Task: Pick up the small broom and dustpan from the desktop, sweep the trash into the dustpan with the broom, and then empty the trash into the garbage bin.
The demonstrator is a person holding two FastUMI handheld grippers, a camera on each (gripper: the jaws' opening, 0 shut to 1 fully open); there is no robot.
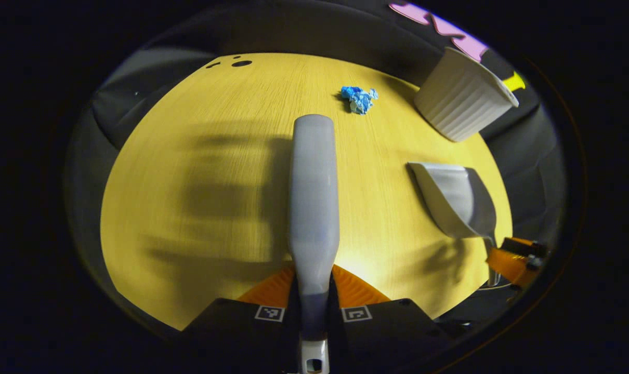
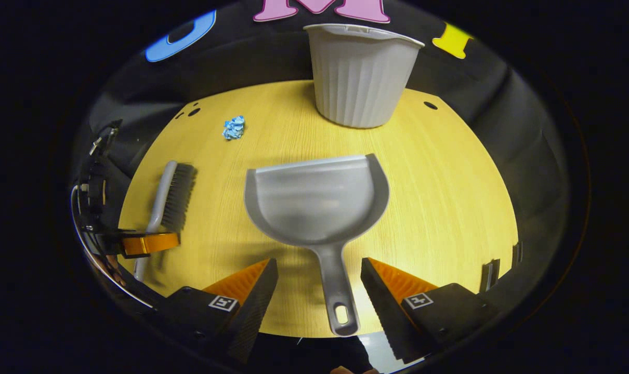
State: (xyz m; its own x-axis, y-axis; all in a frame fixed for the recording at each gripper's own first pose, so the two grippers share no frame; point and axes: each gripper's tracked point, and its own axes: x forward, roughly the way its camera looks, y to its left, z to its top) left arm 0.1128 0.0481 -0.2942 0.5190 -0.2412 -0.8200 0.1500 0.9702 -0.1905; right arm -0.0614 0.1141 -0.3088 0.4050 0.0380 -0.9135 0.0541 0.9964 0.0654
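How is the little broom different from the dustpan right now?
The broom is long and thin with dark bristles; the dustpan is a wide, smooth scoop. The left gripper is shut on the broom's handle, while the dustpan's handle lies between the right gripper's open fingers, not gripped yet. Both are grey and over the same yellow desk.

A: What does the left gripper (image 1: 314, 306) hold in the left gripper view?

B: The broom (image 1: 313, 208). Its handle sits clamped between the two fingers (image 1: 273, 293) and the back of the broom runs straight ahead over the yellow desk (image 1: 200, 156).

A: And farther out?

B: A crumpled blue scrap of trash (image 1: 359, 98) lies beyond the broom's tip. The white ribbed garbage bin (image 1: 462, 96) is upper right. The grey dustpan (image 1: 457, 200) is at right, with the other gripper (image 1: 517, 257) at its handle end.
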